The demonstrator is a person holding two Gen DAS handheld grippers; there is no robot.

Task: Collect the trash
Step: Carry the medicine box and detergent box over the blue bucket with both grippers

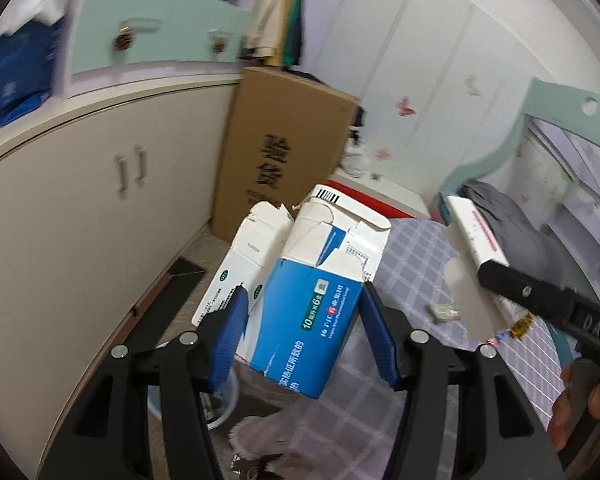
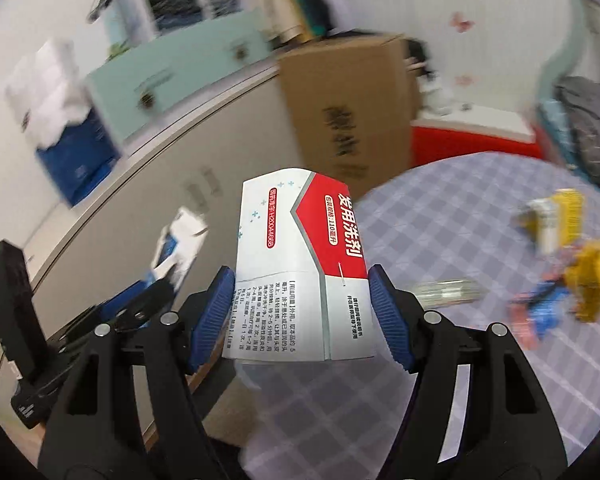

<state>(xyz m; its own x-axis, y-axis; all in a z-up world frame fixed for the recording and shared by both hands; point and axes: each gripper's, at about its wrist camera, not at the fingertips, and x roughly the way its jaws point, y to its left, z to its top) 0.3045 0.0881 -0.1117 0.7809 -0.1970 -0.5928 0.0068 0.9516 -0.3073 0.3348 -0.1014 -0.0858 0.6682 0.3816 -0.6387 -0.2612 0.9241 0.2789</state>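
My left gripper (image 1: 304,320) is shut on two torn medicine cartons held side by side: a blue-and-white carton (image 1: 312,312) and a white carton (image 1: 236,264). They hang over the gap between the cabinet and the bed. My right gripper (image 2: 302,308) is shut on a red-and-white carton (image 2: 300,264), its pads (image 2: 216,312) pressing both edges. In the left wrist view, that carton (image 1: 476,236) and a black finger (image 1: 520,288) of the right gripper show at the right. In the right wrist view, the left gripper's cartons (image 2: 176,244) show blurred at the lower left.
A bed with a purple checked sheet (image 2: 480,380) carries yellow packaging (image 2: 592,280), a yellow-white box (image 2: 552,220), a clear wrapper (image 2: 448,292) and a small blister pack (image 1: 444,312). A tall cardboard box (image 1: 284,148) leans by the beige cabinet (image 1: 80,220). A translucent round container (image 1: 220,400) sits below.
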